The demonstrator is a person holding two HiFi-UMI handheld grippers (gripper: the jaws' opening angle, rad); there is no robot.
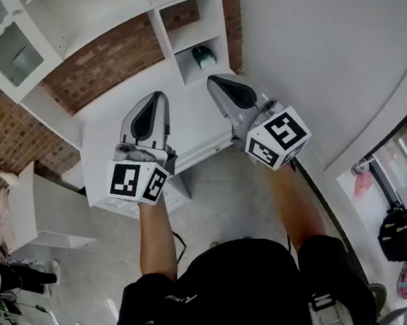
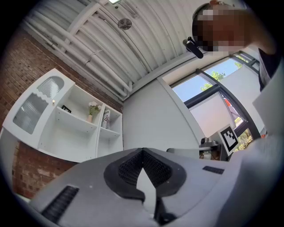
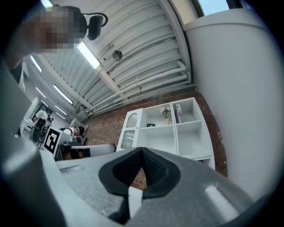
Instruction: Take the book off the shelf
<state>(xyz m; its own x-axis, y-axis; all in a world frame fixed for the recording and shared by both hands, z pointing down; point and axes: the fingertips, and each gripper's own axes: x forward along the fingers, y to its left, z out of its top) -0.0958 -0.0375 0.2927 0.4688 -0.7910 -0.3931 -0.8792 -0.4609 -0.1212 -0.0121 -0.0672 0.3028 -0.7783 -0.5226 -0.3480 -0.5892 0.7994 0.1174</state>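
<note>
Fingers [image 3: 156, 171] closed, book [image 3: 179, 113] well apart, on shelf [image 3: 174, 133]

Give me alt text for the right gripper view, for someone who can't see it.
The right gripper, jaws shut with nothing between them, points toward a white shelf unit against a brick wall. A book stands upright in the top right compartment, with a small vase of flowers just left of the divider.
</note>
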